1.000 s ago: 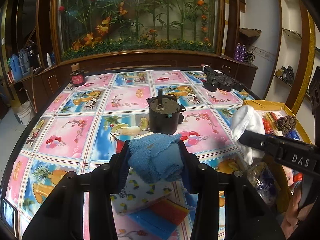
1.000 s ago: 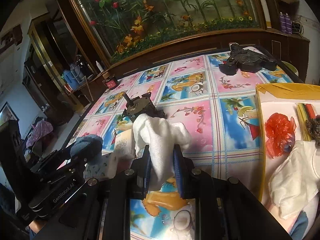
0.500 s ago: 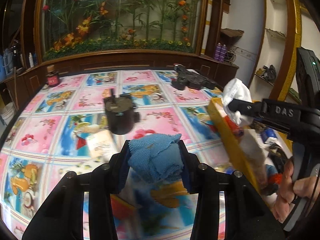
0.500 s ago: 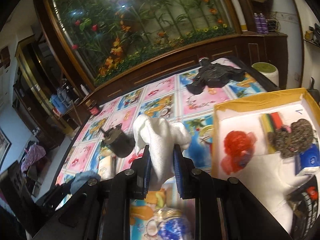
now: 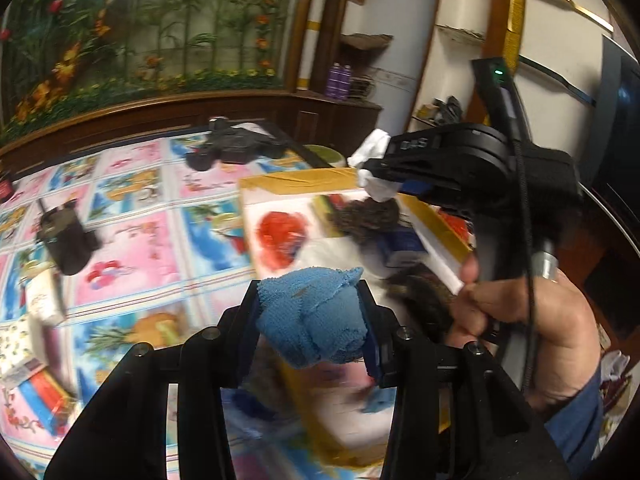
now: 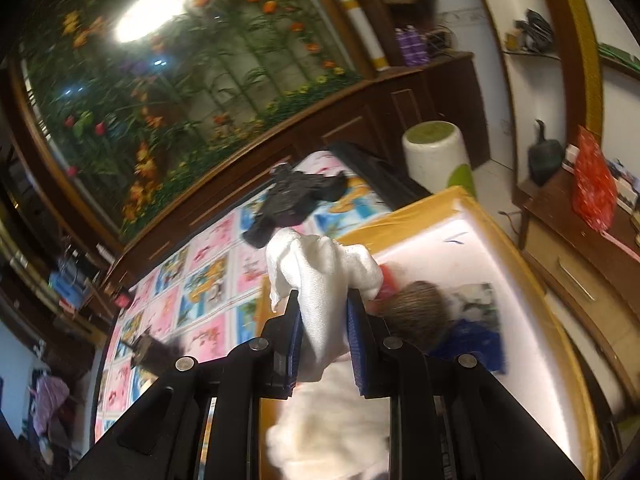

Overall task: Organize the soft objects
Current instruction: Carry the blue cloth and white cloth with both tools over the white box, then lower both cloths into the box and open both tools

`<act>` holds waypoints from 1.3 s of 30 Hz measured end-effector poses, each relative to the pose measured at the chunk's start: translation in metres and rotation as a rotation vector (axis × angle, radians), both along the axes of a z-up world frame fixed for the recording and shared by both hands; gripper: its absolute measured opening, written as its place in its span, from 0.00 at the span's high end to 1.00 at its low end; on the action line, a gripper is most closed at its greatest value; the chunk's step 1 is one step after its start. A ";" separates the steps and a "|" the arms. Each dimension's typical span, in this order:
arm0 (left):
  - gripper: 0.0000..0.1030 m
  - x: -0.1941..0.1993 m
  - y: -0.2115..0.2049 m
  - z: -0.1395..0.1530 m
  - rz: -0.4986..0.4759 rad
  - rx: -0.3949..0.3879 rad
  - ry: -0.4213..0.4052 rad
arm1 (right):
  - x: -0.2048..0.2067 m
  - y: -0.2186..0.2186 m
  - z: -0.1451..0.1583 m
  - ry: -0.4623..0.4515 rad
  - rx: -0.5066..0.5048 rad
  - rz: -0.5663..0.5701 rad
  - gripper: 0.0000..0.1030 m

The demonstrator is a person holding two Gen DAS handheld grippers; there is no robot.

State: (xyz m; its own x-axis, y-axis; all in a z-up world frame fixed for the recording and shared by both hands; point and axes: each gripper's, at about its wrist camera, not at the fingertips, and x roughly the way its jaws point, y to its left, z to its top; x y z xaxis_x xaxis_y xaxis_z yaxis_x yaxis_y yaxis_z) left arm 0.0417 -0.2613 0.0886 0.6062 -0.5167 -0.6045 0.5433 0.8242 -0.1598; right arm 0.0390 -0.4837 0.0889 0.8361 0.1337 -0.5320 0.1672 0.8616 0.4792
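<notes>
My left gripper point(image 5: 310, 320) is shut on a bunched blue cloth point(image 5: 312, 320) and holds it above the near edge of the yellow-rimmed box point(image 5: 296, 182). My right gripper point(image 6: 324, 312) is shut on a white cloth point(image 6: 320, 272) and holds it over the same box point(image 6: 432, 204). In the left wrist view the right gripper point(image 5: 380, 174) shows above the box's far side with the white cloth point(image 5: 374, 152) in it. Inside the box lie a red soft item point(image 5: 278, 236), a brown fuzzy item point(image 5: 368, 216), a blue packet point(image 5: 404, 244) and white fabric point(image 6: 332, 432).
The table wears a colourful fruit-print cover point(image 5: 132, 216). On it stand a dark motor-like cylinder point(image 5: 66, 240), a black gadget point(image 5: 232, 146) at the far edge and small packets point(image 5: 36, 380) at the left. A white and green stool point(image 6: 436, 152) stands beyond the table.
Both grippers have swung right with their cloths, from over the table cover to over the yellow-rimmed box. The right gripper now sits farther into the box.
</notes>
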 end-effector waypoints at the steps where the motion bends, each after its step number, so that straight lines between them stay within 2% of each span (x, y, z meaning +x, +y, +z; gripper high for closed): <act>1: 0.60 -0.002 -0.007 -0.001 -0.014 0.005 0.003 | -0.002 -0.007 -0.001 0.010 0.004 -0.024 0.80; 6: 0.60 -0.015 -0.031 -0.011 -0.075 0.039 0.015 | -0.016 -0.022 0.006 0.044 -0.025 -0.115 0.80; 10: 0.60 -0.019 -0.036 -0.020 -0.085 0.067 0.010 | -0.018 -0.019 0.002 0.105 -0.045 -0.159 0.78; 18: 0.59 -0.020 -0.038 -0.026 -0.095 0.066 0.015 | 0.003 0.006 0.012 0.163 -0.071 -0.152 0.78; 23: 0.58 -0.020 -0.038 -0.026 -0.095 0.058 0.005 | 0.015 0.001 0.017 0.168 -0.067 -0.151 0.75; 26: 0.55 -0.020 -0.037 -0.027 -0.094 0.046 0.010 | 0.016 -0.003 0.016 0.166 -0.066 -0.151 0.70; 28: 0.53 -0.019 -0.036 -0.027 -0.096 0.038 0.016 | 0.018 -0.012 0.012 0.158 -0.055 -0.154 0.59; 34: 0.51 -0.021 -0.033 -0.023 -0.101 0.012 0.018 | 0.006 -0.018 0.008 0.111 -0.064 -0.172 0.51; 39: 0.48 -0.024 -0.027 -0.014 -0.099 -0.031 -0.019 | -0.009 -0.015 0.008 0.068 -0.084 -0.204 0.46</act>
State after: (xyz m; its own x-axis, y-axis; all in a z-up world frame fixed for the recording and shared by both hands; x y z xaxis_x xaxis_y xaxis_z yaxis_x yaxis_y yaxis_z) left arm 0.0173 -0.2880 0.0741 0.5626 -0.5925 -0.5765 0.6246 0.7615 -0.1731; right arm 0.0303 -0.4984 0.0971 0.8031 -0.0813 -0.5902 0.3711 0.8432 0.3889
